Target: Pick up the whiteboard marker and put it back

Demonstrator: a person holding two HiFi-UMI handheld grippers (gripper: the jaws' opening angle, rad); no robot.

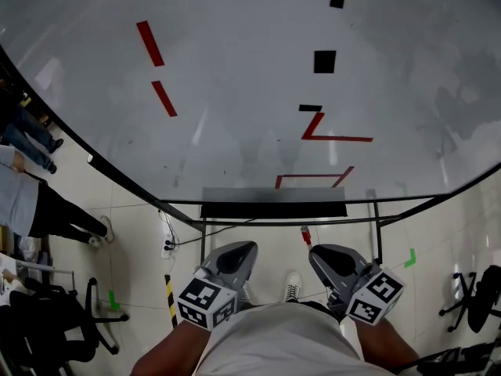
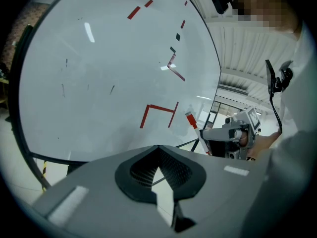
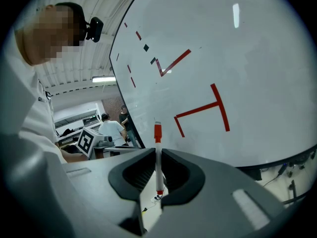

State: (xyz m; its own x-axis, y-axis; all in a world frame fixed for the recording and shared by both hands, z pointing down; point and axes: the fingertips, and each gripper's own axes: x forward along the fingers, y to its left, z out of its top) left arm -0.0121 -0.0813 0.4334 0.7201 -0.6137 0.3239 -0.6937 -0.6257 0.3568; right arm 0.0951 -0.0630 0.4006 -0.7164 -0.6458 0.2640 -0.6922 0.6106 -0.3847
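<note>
Glossy white whiteboard (image 1: 235, 69) fills the far side, its flat black tray (image 1: 274, 209) just ahead of me. My left gripper (image 2: 158, 148) is clenched on nothing. My right gripper (image 3: 158, 151) pinches the slim, smooth marker (image 3: 158, 165), red cap pointing far; I should lay it level along the tray before letting go.

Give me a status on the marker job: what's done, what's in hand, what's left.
Done: the pick-up, it seems. In hand: the right gripper is shut on the marker, red cap pointing at the whiteboard. The left gripper is shut and empty. Left: putting it back, probably on the black ledge under the board; it is not yet there.
</note>
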